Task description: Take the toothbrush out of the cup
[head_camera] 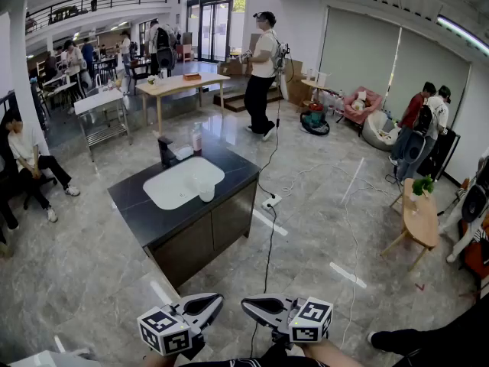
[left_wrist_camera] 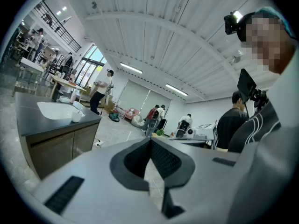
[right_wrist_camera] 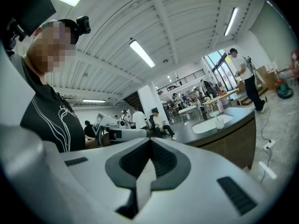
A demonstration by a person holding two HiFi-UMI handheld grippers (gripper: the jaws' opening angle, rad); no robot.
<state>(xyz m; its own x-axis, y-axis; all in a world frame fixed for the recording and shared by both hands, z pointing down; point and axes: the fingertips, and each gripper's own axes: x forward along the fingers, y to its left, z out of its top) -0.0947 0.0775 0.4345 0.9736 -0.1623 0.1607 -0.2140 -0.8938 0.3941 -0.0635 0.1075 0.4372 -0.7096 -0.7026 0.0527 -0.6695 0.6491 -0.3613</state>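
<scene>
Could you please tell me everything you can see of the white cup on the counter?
The cup is small and plain white, standing upright on the dark countertop, right at the near edge of the white sink basin. A thin stick, probably the toothbrush, leans out of its open top. Nothing else seems to touch it.

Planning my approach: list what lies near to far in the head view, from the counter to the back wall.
cup → bottle → wooden table → doors
</scene>
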